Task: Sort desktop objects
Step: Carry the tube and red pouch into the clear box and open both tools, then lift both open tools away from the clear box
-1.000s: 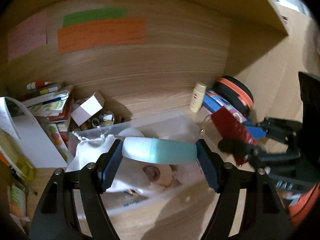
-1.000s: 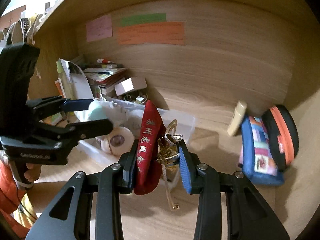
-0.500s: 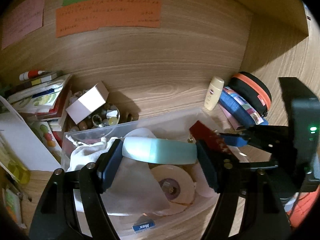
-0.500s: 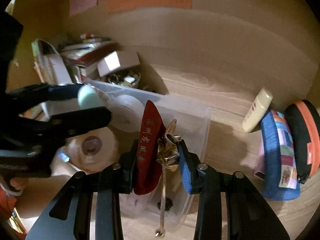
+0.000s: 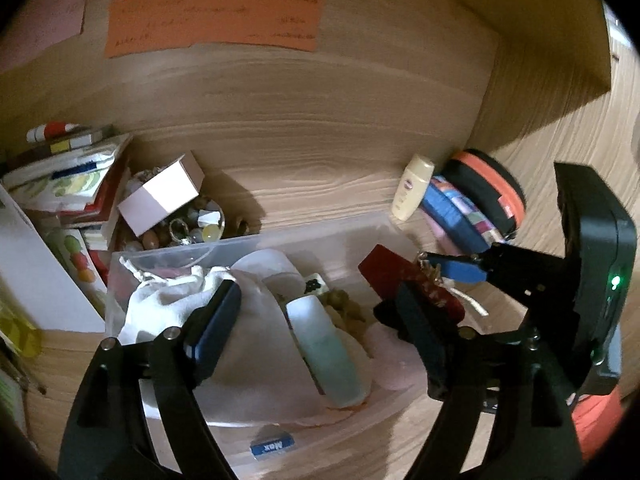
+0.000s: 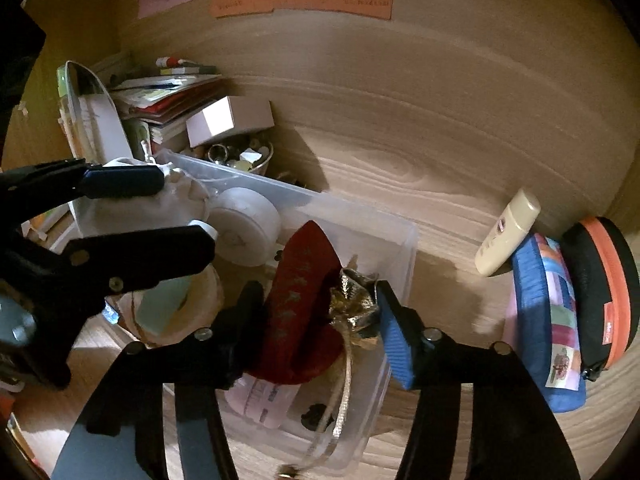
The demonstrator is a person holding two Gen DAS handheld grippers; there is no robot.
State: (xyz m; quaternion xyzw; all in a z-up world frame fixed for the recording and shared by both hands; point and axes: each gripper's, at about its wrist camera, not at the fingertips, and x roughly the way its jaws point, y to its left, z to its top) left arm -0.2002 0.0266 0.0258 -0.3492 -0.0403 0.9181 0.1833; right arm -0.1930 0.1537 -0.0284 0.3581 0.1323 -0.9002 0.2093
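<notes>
Left gripper [image 5: 320, 320]: opening, tube [image 5: 326, 354] dropping free into bin [image 5: 256, 242].
Right gripper [image 6: 316, 312]: opening around red pouch [image 6: 298, 304]; release over bin centre.

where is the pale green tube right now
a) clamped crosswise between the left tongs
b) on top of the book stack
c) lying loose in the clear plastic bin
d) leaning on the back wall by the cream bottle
c: the pale green tube lies loose in the clear plastic bin, touching neither pad of the opening left tongs.
</notes>
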